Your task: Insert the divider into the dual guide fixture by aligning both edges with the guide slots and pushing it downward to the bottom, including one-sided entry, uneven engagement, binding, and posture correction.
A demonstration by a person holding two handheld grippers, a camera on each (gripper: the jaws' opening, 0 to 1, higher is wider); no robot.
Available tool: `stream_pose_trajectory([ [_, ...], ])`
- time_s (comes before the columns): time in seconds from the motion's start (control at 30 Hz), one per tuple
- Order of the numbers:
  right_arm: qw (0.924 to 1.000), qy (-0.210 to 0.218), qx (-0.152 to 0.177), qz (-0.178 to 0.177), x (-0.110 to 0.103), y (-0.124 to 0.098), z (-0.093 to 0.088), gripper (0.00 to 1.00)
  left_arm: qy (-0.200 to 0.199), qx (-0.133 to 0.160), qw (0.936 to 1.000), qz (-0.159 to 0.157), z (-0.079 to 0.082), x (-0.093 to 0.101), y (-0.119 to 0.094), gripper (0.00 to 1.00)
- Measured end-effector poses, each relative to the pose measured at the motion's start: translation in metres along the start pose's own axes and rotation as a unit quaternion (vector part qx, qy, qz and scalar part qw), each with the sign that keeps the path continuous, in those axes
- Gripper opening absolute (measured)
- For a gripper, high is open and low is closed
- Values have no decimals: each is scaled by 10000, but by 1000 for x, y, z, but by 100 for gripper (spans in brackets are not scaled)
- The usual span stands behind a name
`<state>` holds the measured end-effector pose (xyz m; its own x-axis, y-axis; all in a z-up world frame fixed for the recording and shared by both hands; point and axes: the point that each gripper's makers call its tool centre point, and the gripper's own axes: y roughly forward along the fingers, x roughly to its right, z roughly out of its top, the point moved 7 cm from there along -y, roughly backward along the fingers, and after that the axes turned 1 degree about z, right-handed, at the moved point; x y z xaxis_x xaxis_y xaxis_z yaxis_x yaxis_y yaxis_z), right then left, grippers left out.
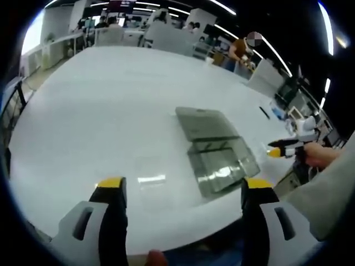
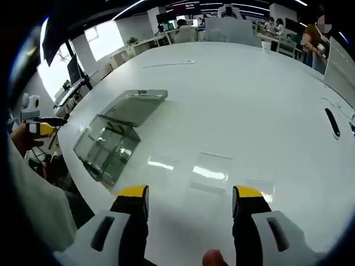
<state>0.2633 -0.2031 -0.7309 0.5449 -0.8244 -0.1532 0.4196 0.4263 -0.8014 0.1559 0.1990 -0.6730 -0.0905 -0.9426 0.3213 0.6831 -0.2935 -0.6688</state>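
The dual guide fixture (image 1: 217, 156) is a clear box with an opened lid, lying on the white table (image 1: 100, 122) right of centre in the left gripper view. In the right gripper view the fixture (image 2: 111, 141) sits at the left. The divider (image 2: 211, 172) is a clear flat sheet lying on the table, just ahead of my right gripper (image 2: 191, 195), which is open and holds nothing. My left gripper (image 1: 184, 185) is also open and empty, with the divider (image 1: 150, 180) faintly visible near its left jaw. The right gripper (image 1: 284, 148) enters from the right, in a hand.
A black pen (image 2: 331, 122) lies on the table at the far right, and the same pen (image 1: 264, 112) shows beyond the fixture. Chairs, desks and people (image 1: 239, 50) stand past the far edge. The table's near edge runs close under both grippers.
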Motion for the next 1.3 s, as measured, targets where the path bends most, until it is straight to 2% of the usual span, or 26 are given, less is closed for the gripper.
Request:
stream_pose_trajectory([
  [0.87,9993,53,-338,-165,11,19,-1,48,-86,-39,9999,44,-1,-8,0,82],
  [1.3,9984,118,-494,-239,13,24,-5,46,-119,-68,9999,21,0,-11,4,82],
])
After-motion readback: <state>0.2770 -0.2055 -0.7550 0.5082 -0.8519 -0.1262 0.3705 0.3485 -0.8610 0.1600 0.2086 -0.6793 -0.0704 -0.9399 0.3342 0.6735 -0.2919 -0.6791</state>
